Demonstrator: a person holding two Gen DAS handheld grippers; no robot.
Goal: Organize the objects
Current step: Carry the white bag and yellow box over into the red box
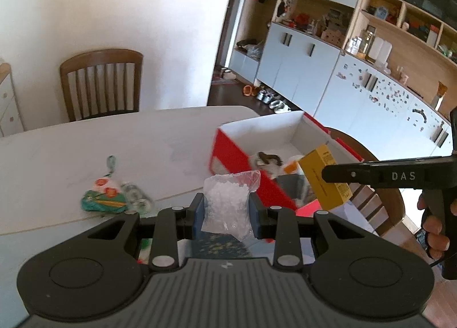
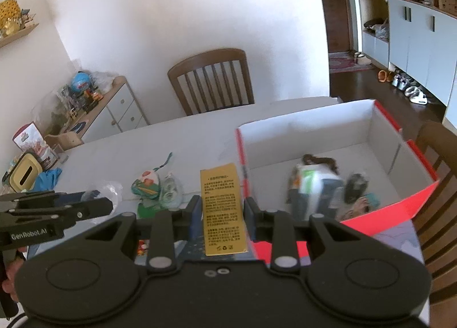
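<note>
My left gripper (image 1: 227, 208) is shut on a clear plastic bag of white pellets (image 1: 228, 199), held above the table near the red box (image 1: 228, 151). My right gripper (image 2: 221, 209) is shut on a yellow carton (image 2: 222, 208), held upright over the box's near left edge. The carton also shows in the left wrist view (image 1: 325, 179), over the box. The red box (image 2: 417, 199) is open, white inside, and holds several items, blurred.
A green and orange pouch (image 1: 102, 198) and a clear wrapped packet (image 1: 137, 196) lie on the white table (image 1: 85, 151). Wooden chairs stand behind the table (image 2: 211, 82) and at its right (image 2: 440, 173). A low cabinet with clutter (image 2: 94, 105) stands at left.
</note>
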